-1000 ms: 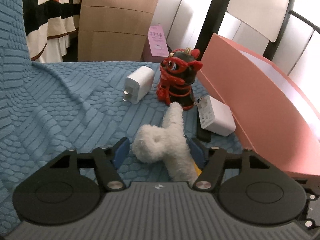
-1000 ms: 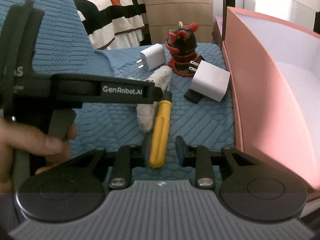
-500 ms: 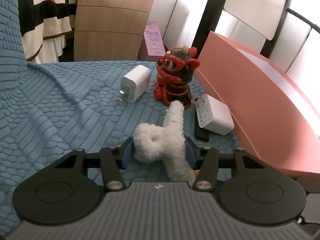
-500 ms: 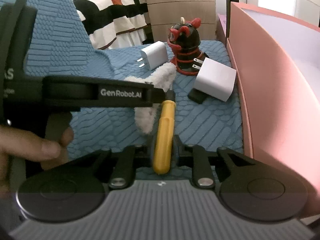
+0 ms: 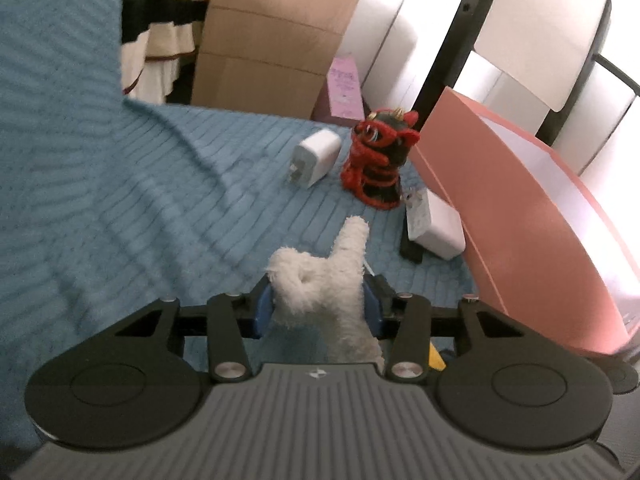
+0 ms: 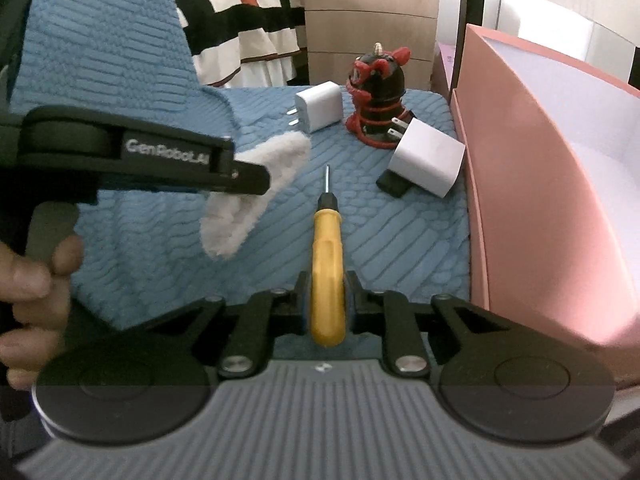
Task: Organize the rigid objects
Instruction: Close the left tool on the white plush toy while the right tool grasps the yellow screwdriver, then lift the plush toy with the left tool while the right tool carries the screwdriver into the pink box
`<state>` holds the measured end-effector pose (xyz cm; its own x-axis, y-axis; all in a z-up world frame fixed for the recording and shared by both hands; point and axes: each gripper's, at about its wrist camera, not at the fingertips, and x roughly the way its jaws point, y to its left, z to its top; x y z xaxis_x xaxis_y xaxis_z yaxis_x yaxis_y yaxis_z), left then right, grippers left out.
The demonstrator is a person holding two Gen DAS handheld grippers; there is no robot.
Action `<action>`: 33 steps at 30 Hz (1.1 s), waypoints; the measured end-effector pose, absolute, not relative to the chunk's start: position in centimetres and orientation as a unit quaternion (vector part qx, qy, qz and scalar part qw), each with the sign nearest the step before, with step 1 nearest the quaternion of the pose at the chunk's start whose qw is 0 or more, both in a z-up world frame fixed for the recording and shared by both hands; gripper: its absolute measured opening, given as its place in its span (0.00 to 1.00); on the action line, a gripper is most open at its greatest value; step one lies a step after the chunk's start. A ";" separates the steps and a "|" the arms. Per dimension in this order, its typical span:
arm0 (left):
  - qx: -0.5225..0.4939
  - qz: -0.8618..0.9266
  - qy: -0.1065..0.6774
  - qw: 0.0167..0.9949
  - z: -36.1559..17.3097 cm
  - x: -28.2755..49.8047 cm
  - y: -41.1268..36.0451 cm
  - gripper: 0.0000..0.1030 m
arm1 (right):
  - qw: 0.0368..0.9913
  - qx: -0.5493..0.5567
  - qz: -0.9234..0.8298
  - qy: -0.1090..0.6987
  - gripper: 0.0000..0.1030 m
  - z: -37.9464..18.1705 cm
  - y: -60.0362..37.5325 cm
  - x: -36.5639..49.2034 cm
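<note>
Clamped right fingers [image 6: 301,300] grip the yellow screwdriver [image 6: 327,276] low over the blue blanket [image 6: 400,232], left gripper [image 5: 318,306] just closing on the white plush [image 5: 320,280]; carry the screwdriver level into the pink box [image 6: 520,152].

A wooden drawer cabinet [image 6: 372,20] stands beside a striped bedspread [image 6: 248,20], white wall panels behind.

a bedroom: striped bedding [image 6: 256,12] beside a wooden drawer cabinet [image 6: 368,12].

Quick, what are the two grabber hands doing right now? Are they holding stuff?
Left gripper: its jaws have just been closing and now squeeze the fluffy white toy.
Right gripper: shut on the yellow screwdriver.
</note>
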<state>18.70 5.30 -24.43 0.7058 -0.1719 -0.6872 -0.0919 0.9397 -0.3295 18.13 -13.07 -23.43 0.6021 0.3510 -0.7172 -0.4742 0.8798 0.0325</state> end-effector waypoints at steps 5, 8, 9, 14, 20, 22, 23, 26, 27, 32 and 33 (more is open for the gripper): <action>-0.167 -0.005 0.399 0.902 -24.4 16.2 4.9 0.50 | 0.884 -0.073 0.244 0.393 0.20 -23.1 -13.3 16.7; -0.160 0.004 0.405 0.900 -24.4 14.8 4.6 0.50 | 0.880 -0.079 0.252 0.394 0.20 -22.8 -13.4 15.9; -0.156 0.009 0.407 0.900 -24.5 14.4 4.5 0.50 | 0.879 -0.076 0.254 0.396 0.20 -22.8 -13.5 15.8; -0.160 0.010 0.416 0.895 -24.8 13.8 4.6 0.51 | 0.873 -0.066 0.258 0.408 0.23 -23.1 -13.8 15.8; -0.173 -0.003 0.412 0.894 -25.1 14.2 4.4 0.56 | 0.870 -0.047 0.267 0.412 0.36 -23.3 -13.6 16.0; -0.174 -0.005 0.413 0.894 -25.2 14.3 4.4 0.57 | 0.869 -0.065 0.274 0.406 0.36 -23.5 -13.0 16.4; -0.173 -0.006 0.413 0.894 -25.3 14.3 4.4 0.58 | 0.873 -0.076 0.272 0.397 0.36 -23.5 -12.6 16.5; -0.177 -0.009 0.413 0.893 -25.4 14.4 4.5 0.58 | 0.880 -0.093 0.270 0.379 0.36 -23.7 -11.9 16.9; -0.181 -0.010 0.413 0.892 -25.4 14.4 4.6 0.59 | 0.882 -0.093 0.267 0.378 0.35 -23.8 -11.9 17.0; -0.189 -0.020 0.416 0.889 -25.4 14.5 5.0 0.59 | 0.879 -0.083 0.256 0.394 0.25 -24.4 -11.8 17.7; -0.191 -0.022 0.416 0.889 -25.4 14.6 5.1 0.59 | 0.879 -0.081 0.256 0.394 0.25 -24.4 -11.9 17.8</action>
<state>14.58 5.10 -25.43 0.6535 -0.1976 -0.7307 -0.1194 0.9263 -0.3573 17.76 -11.93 -24.40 0.5578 0.3866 -0.7344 -0.5139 0.8557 0.0600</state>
